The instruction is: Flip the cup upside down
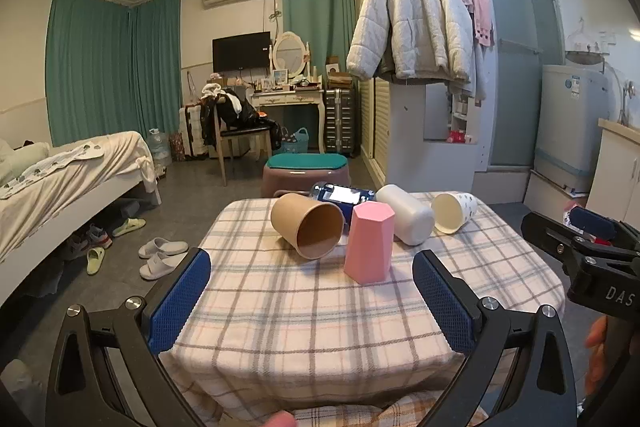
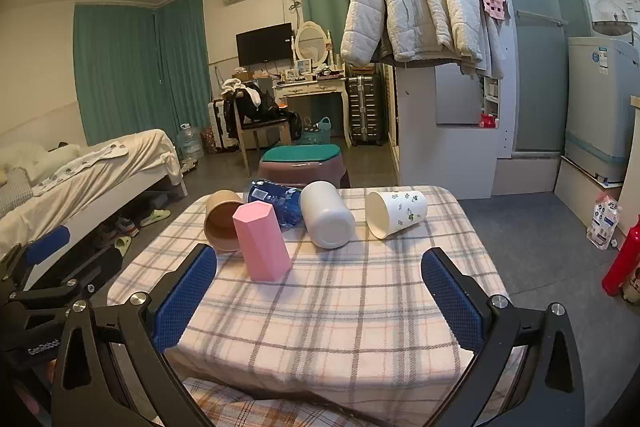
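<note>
Several cups sit on a small table with a plaid cloth (image 1: pixel 304 311) (image 2: pixel 352 299). A pink hexagonal cup (image 1: pixel 370 243) (image 2: pixel 262 241) stands on end, no opening visible. A brown paper cup (image 1: pixel 308 225) (image 2: pixel 220 225), a blue cup (image 1: pixel 338 193) (image 2: pixel 276 201), a plain white cup (image 1: pixel 406 213) (image 2: pixel 326 213) and a white patterned cup (image 1: pixel 454 211) (image 2: pixel 396 213) lie on their sides. My left gripper (image 1: pixel 312 301) is open and empty over the table's near edge. My right gripper (image 2: pixel 320 301) is open and empty there too; it also shows in the left wrist view (image 1: pixel 584 247).
A purple stool with a green cushion (image 1: pixel 306 169) (image 2: pixel 302 163) stands behind the table. A bed (image 1: pixel 68 179) is at the left with slippers (image 1: pixel 160 255) on the floor. A red bottle (image 2: pixel 622 259) stands on the floor at the right.
</note>
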The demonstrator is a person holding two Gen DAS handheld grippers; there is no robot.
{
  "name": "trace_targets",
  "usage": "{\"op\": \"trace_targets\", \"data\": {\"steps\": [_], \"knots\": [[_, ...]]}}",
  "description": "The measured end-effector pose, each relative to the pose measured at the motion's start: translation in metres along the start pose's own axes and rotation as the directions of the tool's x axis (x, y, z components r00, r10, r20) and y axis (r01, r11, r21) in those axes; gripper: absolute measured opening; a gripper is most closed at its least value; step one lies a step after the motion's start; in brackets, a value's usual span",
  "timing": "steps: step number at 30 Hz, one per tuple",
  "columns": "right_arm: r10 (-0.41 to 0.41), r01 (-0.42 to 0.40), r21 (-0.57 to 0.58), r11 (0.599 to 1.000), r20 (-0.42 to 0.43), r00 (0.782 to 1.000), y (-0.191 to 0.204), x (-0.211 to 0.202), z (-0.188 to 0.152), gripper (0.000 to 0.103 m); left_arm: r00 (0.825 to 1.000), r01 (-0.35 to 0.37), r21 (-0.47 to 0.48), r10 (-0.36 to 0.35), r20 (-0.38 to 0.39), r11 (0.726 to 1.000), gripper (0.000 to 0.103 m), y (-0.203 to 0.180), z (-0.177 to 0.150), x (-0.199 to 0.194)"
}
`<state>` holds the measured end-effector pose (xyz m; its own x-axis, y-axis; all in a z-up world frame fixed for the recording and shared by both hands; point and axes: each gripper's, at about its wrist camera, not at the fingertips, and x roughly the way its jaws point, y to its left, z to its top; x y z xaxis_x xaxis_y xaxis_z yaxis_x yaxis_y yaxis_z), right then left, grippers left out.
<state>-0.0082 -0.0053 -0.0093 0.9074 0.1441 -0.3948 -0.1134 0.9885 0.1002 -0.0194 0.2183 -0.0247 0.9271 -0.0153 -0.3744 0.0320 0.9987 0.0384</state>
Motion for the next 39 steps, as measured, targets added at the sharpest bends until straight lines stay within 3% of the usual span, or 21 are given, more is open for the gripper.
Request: {"op": "trace_targets", "data": {"steps": [39], "knots": [[0.007, -0.007, -0.004, 1.0, -0.008, 1.0, -0.001, -0.002, -0.007, 0.103, 1.0, -0.008, 0.002, 0.008, -0.029, 1.0, 0.103, -0.004, -0.01, 0.006]]}}
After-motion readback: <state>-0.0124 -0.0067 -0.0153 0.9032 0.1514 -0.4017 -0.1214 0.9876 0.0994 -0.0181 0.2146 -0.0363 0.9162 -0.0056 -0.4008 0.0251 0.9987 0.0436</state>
